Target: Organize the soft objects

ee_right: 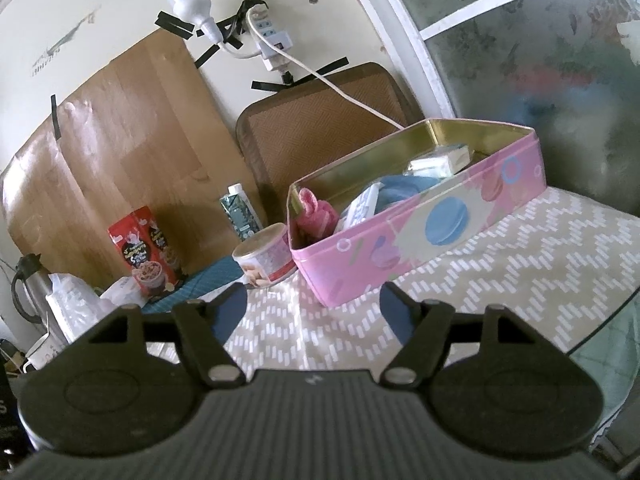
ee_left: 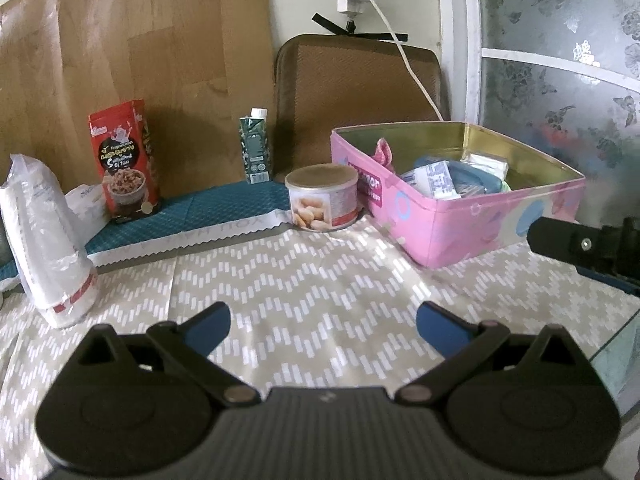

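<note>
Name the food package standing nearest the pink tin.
The round nut can, right beside the pink tin. The green carton and red box stand farther left.

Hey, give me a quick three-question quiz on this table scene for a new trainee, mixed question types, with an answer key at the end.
1. True or false: the pink tin has its lid on.
2. Which stands nearest the tin: A) red snack pouch, B) nut can, C) green drink carton?
3. Fill in: the jaws of the left gripper and the right gripper are both ____, with nothing between them.

Key: 1 false, it is open with a pink knitted item and packets inside; 2 B; 3 open.
</note>
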{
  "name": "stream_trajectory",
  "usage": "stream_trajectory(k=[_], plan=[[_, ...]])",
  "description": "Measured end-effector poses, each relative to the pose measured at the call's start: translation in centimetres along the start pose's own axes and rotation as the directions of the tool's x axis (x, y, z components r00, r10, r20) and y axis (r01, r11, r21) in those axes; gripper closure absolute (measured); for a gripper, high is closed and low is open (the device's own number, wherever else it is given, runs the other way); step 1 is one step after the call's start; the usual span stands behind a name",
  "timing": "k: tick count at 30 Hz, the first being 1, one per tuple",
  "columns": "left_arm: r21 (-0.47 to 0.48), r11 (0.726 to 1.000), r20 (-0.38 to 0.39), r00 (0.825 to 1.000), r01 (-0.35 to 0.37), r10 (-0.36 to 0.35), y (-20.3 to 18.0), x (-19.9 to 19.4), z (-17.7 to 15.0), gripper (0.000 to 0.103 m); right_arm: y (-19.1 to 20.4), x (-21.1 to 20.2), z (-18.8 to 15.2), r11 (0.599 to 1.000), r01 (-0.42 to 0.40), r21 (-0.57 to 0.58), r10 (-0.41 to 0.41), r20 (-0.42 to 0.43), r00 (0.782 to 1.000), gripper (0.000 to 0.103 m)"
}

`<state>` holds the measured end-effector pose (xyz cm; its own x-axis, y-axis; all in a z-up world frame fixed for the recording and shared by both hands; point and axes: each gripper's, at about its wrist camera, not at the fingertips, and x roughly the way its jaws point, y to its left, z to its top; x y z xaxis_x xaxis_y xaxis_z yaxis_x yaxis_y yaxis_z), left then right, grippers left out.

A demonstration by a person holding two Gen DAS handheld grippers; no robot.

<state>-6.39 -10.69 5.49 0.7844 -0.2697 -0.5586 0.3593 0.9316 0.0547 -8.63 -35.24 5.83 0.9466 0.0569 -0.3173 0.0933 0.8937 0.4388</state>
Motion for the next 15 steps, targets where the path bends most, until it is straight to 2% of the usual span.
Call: stream_trajectory(k=[15], plan=[[0.008,1.000,0.000,1.000,-0.011,0.011,-0.03,-0.10,0.03,0.000,0.43,0.14,0.14,1.000,-0.010,-0.021,0.010,0.008,1.000,0.027]])
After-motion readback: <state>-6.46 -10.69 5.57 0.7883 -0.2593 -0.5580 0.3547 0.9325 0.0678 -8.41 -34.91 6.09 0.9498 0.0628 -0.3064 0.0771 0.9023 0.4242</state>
